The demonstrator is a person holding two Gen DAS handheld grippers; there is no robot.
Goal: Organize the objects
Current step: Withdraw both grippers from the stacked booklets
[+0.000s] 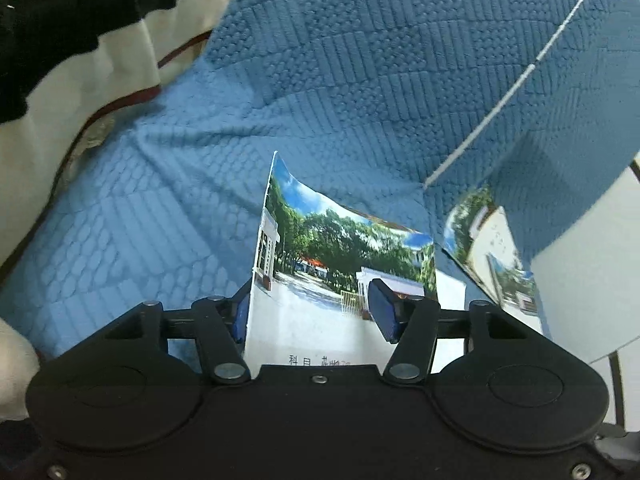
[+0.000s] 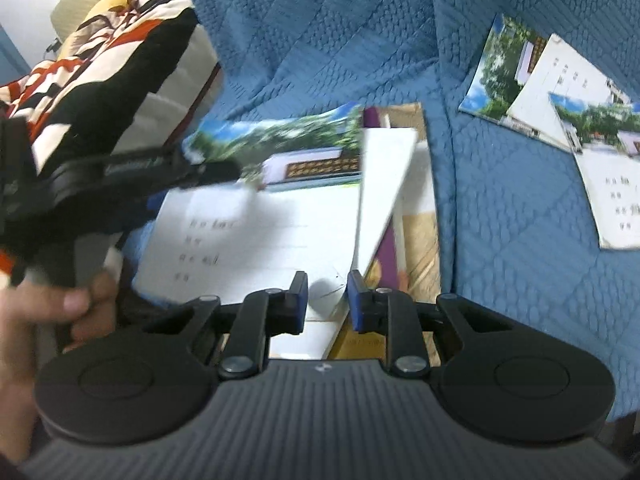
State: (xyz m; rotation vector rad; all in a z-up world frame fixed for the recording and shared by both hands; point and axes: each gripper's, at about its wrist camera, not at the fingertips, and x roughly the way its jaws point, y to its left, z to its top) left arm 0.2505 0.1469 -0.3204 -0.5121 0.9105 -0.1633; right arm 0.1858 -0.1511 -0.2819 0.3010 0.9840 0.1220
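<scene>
A thin booklet (image 1: 320, 272) with a photo of trees and a gate on its cover slants, curved, across the gap of my left gripper (image 1: 312, 314). Its left edge lies by the left pad and the right pad stands in front of the cover, so the jaws are wide apart. In the right wrist view the same booklet (image 2: 260, 232) lies on a purple and tan book (image 2: 416, 220), with one left gripper finger (image 2: 208, 172) over its far corner. My right gripper (image 2: 324, 300) hovers at the booklet's near corner, its jaws slightly apart with nothing pinched.
A blue quilted cover (image 2: 500, 280) spreads under everything. Two more photo booklets (image 2: 520, 80) (image 2: 608, 184) lie on it to the right. A black, white and red blanket (image 2: 100, 60) is bunched at the left. A hand (image 2: 60, 304) holds the left gripper's handle.
</scene>
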